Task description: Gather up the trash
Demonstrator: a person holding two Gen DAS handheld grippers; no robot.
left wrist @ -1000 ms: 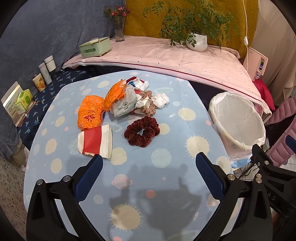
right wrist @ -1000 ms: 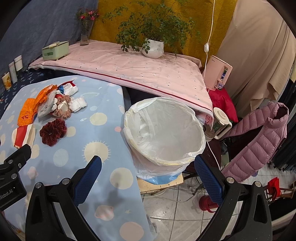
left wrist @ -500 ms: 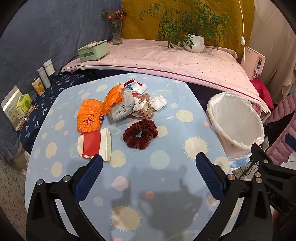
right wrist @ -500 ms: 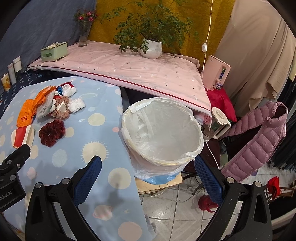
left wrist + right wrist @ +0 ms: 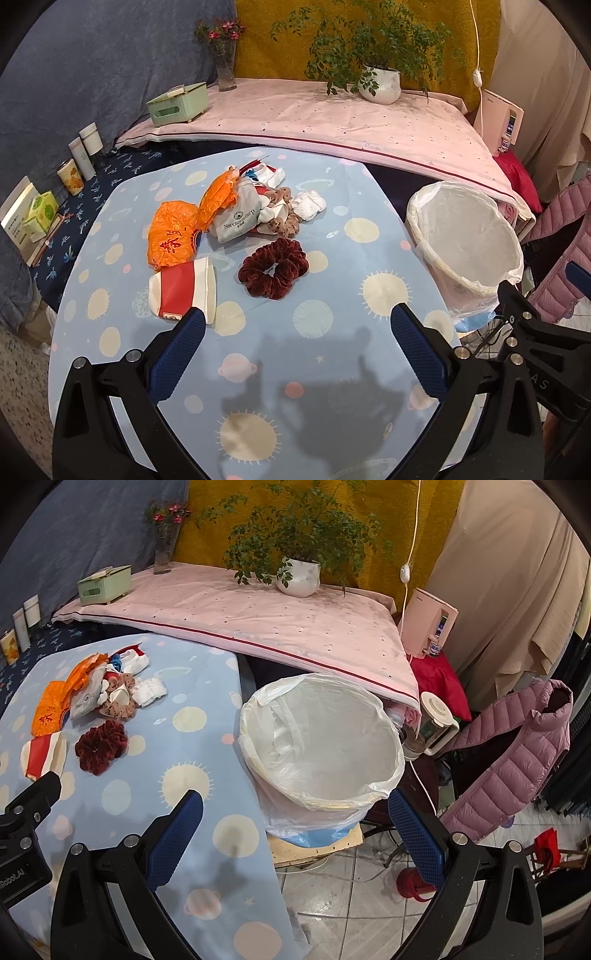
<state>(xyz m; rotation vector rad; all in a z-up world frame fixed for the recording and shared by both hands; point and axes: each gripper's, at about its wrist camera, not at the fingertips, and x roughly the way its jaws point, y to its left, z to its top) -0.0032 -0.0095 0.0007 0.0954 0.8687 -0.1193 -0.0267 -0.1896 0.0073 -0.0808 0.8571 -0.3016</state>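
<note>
1. Table (image 5: pixel 332 354), covered in pale blue cloth with sun and planet print; trash and oddments grouped on far-left part.
2. Flattened paper cup (image 5: pixel 183 291), red and cream, lying on its side nearest left gripper, just beyond its left fingertip.
3. Orange plastic wrapper (image 5: pixel 171 238), crumpled, touching far edge of cup; second orange piece adjoining behind it.
4. White pouch (image 5: pixel 236 219) with dark printed lettering, leaning against orange pieces, in middle of heap.
5. Crumpled white tissue (image 5: pixel 310 205), at right edge of heap.
6. Dark red velvet scrunchie (image 5: pixel 273 267), lying flat, apart from heap, right of cup.
7. Waste bin (image 5: pixel 321 738), lined with clear white bag, empty inside as far as visible; standing off table's right edge, just beside it.
8. Left gripper (image 5: pixel 293 325), blue-padded jaws spread wide, holding nothing, hovering above near part of table, aimed at scrunchie.
9. Right gripper (image 5: pixel 293 806), jaws spread wide, holding nothing, hovering over table's right edge and near rim of bin.
10. Potted plant (image 5: pixel 380 83), on pink-covered surface behind table.
</note>
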